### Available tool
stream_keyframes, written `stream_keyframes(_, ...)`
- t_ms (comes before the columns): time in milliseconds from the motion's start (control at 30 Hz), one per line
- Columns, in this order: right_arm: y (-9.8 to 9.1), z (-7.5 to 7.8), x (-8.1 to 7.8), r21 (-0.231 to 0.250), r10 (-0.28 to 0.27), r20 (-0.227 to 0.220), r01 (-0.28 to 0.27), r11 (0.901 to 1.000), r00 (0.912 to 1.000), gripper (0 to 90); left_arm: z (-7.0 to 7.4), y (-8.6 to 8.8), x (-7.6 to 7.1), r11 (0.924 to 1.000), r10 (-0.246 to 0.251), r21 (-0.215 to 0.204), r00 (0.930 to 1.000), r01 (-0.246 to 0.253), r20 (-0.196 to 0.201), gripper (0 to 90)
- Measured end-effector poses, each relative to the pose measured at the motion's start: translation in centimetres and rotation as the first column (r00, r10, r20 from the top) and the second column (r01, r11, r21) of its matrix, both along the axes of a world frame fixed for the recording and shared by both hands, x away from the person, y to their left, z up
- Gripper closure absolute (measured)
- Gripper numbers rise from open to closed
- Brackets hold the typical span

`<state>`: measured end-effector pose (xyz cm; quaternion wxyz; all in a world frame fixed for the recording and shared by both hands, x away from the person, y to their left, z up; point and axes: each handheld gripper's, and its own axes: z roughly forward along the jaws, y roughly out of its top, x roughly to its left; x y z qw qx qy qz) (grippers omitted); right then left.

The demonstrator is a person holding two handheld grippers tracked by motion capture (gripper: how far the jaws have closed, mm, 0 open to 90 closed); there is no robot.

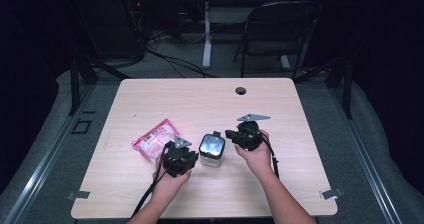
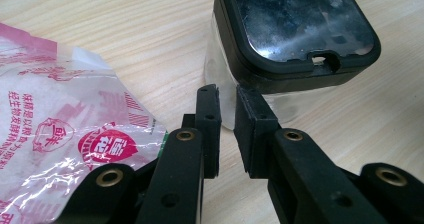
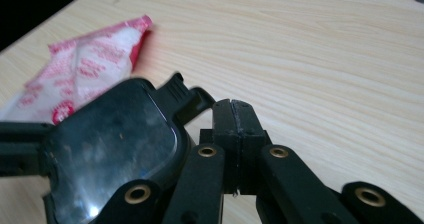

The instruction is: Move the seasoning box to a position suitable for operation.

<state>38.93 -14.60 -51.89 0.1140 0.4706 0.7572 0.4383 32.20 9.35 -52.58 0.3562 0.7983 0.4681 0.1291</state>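
Observation:
A clear square jar (image 1: 212, 150) with a black lid (image 2: 300, 19) stands on the wooden table (image 1: 200, 101), between my two grippers. My left gripper (image 1: 181, 158) is at the jar's left side. In the left gripper view its jaws (image 2: 227, 96) are open by a narrow gap with nothing between the pads, and their tips sit close to the jar's glass wall (image 2: 220, 69). My right gripper (image 1: 243, 134) is at the jar's right. Its pads (image 3: 232, 106) are pressed together and shut, just beside the tab on the lid (image 3: 115, 144).
A pink and white plastic bag (image 1: 155, 139) lies flat on the table left of the jar, right beside my left gripper (image 2: 60, 129). A cable hole (image 1: 241, 90) is near the table's far edge. A chair (image 1: 280, 29) stands beyond the table.

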Motion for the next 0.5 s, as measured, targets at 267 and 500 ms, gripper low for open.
stream_keyframes(267, 0.8, -0.3, -0.2, -0.013, 0.021, -0.026, -0.022, 0.9997, 0.9994, 90.0, -0.2, -0.2, 0.1, 1.0, 0.005, 0.007, 1.0, -0.005, -0.006, 80.6)
stream_keyframes(500, 0.4, -0.5, -2.2, -0.015, 0.037, -0.035, -0.037, 0.9992, 0.9987, 90.0, -0.2, 0.2, 0.2, 0.9999, 0.015, -0.003, 0.9997, -0.015, -0.018, 82.2)
